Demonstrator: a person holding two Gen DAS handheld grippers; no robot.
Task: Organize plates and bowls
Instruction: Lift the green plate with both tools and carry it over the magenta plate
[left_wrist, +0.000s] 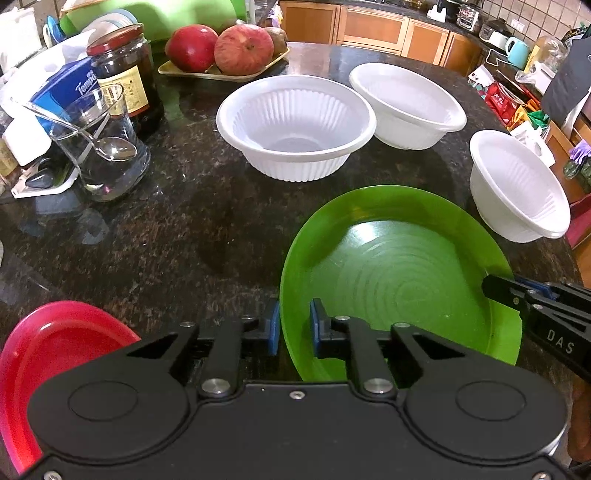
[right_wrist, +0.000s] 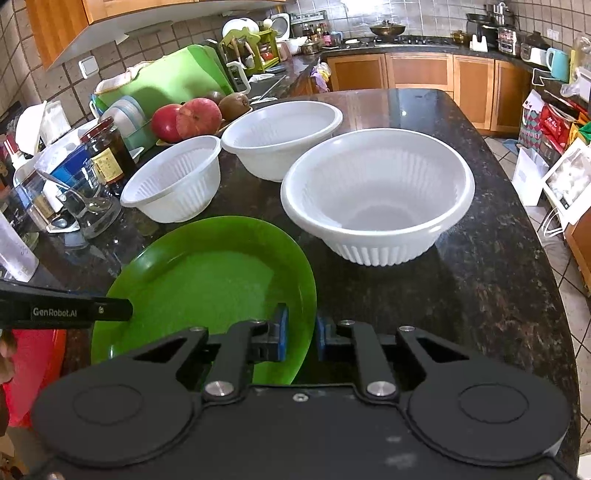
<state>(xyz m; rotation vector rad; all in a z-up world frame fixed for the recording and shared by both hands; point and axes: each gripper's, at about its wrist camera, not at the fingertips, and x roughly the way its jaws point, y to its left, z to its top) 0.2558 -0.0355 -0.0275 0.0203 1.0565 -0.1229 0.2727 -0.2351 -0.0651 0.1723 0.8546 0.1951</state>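
A green plate (left_wrist: 399, 273) lies on the dark stone counter (left_wrist: 177, 229). My left gripper (left_wrist: 294, 325) straddles its left rim, blue pads close on either side, and seems shut on it. My right gripper (right_wrist: 301, 332) straddles the plate's (right_wrist: 207, 280) right rim the same way. Three white ribbed bowls stand beyond: one in the middle (left_wrist: 295, 125), one behind it (left_wrist: 406, 103), one at the right (left_wrist: 517, 184). A red plate (left_wrist: 55, 354) lies at the near left. In the right wrist view the nearest bowl (right_wrist: 376, 195) is just ahead.
At the left stand a dark jar (left_wrist: 125, 77), a glass with a spoon (left_wrist: 103, 147), a blue tissue pack (left_wrist: 62, 88) and a tray of fruit (left_wrist: 229, 51). The counter's right edge (right_wrist: 546, 258) drops to a tiled floor with bags and boxes.
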